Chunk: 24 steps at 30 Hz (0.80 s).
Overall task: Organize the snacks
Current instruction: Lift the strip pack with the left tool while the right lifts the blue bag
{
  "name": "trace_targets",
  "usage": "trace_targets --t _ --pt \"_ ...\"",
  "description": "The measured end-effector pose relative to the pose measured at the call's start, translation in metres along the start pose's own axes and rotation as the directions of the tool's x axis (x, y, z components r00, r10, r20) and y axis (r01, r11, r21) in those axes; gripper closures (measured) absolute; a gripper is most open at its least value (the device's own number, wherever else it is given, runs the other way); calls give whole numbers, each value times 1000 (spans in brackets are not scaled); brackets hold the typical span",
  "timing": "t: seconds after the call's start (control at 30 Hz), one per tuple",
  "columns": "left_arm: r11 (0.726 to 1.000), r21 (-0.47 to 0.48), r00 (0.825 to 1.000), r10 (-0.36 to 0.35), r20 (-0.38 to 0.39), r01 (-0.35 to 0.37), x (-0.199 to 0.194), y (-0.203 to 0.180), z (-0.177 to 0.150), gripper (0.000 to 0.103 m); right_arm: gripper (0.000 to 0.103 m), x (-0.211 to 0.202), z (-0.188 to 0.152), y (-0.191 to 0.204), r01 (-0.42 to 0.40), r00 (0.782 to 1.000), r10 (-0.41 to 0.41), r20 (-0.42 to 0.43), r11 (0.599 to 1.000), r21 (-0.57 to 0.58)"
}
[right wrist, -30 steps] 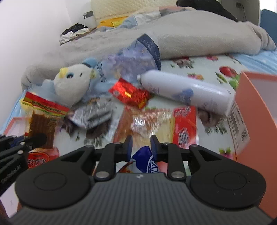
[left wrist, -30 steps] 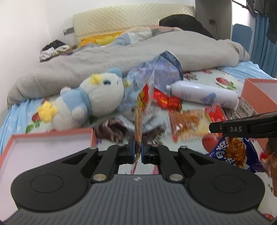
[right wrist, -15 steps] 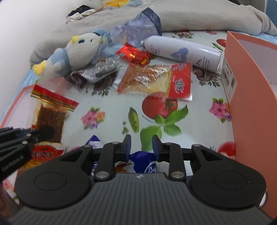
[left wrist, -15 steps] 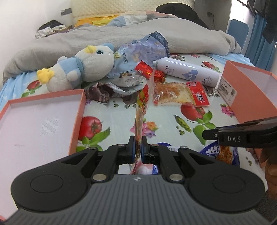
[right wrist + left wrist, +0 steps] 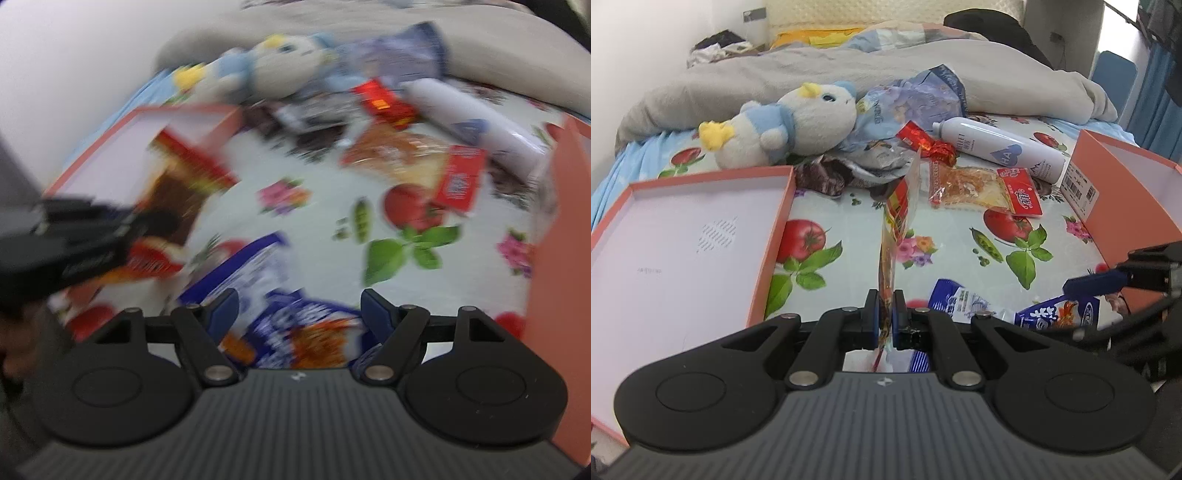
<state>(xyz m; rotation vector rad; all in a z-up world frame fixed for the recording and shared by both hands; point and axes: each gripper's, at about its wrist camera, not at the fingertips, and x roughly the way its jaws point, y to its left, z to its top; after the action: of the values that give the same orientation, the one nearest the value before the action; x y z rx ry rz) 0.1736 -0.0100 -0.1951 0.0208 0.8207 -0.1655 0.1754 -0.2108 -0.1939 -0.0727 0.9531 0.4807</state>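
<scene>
My left gripper (image 5: 885,299) is shut on a clear snack packet (image 5: 899,206) with a red top and brown strips, seen edge-on and standing up from the pads. In the blurred right wrist view the same packet (image 5: 177,177) hangs beside the orange-rimmed left box (image 5: 184,109), held by the left gripper (image 5: 110,229). My right gripper (image 5: 299,302) is opening its jaws. A blue and white snack packet (image 5: 295,332) lies on the sheet between them, and the pads stand clear of it. That blue packet (image 5: 964,301) also shows under the right gripper's finger (image 5: 1097,282).
Two shallow orange boxes flank the sheet, one left (image 5: 775,221), one right (image 5: 1126,192). Behind lie a plush toy (image 5: 798,122), a white spray bottle (image 5: 1001,149), an orange and red packet (image 5: 982,184), red foil sweets (image 5: 927,142), a crumpled blue bag (image 5: 916,99) and a grey blanket (image 5: 849,70).
Both hands drew back from the pile toward the near side. The right jaws spread wide off the blue packet and that hand rolled. The left gripper kept its hold.
</scene>
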Motion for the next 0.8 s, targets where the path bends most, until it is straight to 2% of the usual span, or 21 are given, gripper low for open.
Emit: trace_targets --t 0.13,0.17,0.2,0.33,0.47,0.57,0.73,0.8 --pt "1000 -17 1000 -4 -10 4 -4 5 -6 96 25 2 -3 22 -14 1000 15 3 990 -139" --pt "1000 -18 1000 -5 -13 5 -5 6 -7 96 17 3 -3 26 -9 1000 10 7 986 -164" --pt "1000 -17 1000 -5 -16 5 -6 7 -8 96 15 6 -2 31 1 1000 1 6 981 -192" --pt "1000 -11 1000 -4 -15 4 -12 7 -12 96 15 18 -1 43 2 1000 -10 -28 963 -271" --pt "1000 -23 1000 -4 -21 4 -15 6 -16 96 15 30 -4 44 6 997 -24 -68 966 -257" --pt "1000 -22 1000 -8 -29 7 -14 4 -19 96 16 33 -8 40 40 997 -52 -49 976 -215" --pt "1000 -23 999 -17 -38 16 -13 3 -23 96 15 40 -16 41 92 993 -105 -46 972 -217" --pt "1000 -26 999 -16 -40 15 -12 3 -23 96 18 41 -17 40 116 991 -125 -36 974 -196"
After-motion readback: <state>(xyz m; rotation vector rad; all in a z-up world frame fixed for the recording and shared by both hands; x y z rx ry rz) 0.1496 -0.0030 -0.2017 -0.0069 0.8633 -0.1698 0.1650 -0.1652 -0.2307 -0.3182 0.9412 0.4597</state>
